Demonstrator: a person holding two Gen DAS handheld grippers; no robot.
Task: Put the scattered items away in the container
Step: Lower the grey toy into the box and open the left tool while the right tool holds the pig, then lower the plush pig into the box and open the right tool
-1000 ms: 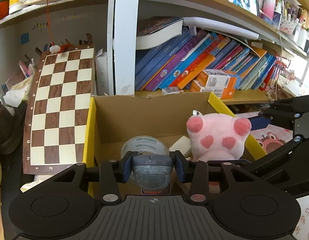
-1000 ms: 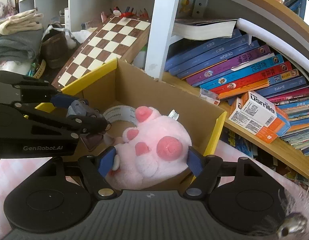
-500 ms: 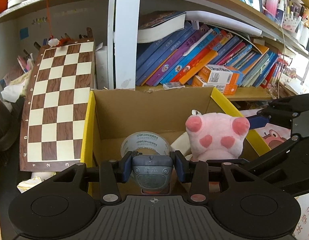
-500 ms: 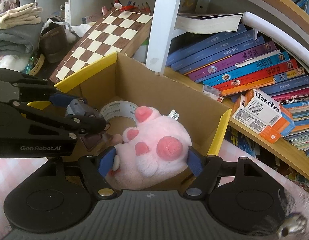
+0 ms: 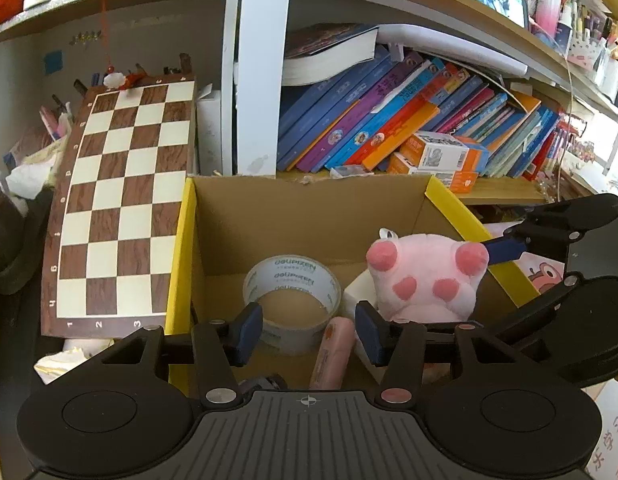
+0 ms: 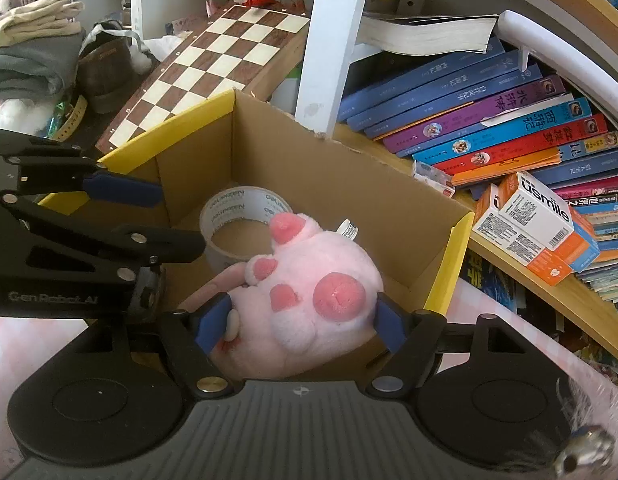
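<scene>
Holding the pink plush toy (image 6: 309, 300) between its two blue pads, the right gripper (image 6: 299, 324) is the hand on which the next move depends: the pads press on the toy's left and right sides, so the toy sits straight ahead of the fingers, with its round feet pointing up toward the camera. The toy hangs inside the cardboard box (image 6: 393, 208), near the yellow-edged right wall, and I judge that only letting go remains for it. The left gripper (image 5: 309, 332) is beside it over the same box; its jaws are opening and nothing is between the pads. A small grey object (image 5: 265, 384) lies low under that gripper, mostly hidden. Beyond the left fingers a pink tube (image 5: 333, 352) lies on the box floor, its long axis pointing away from the fingers, and a roll of tape (image 5: 293, 292) lies further in.
</scene>
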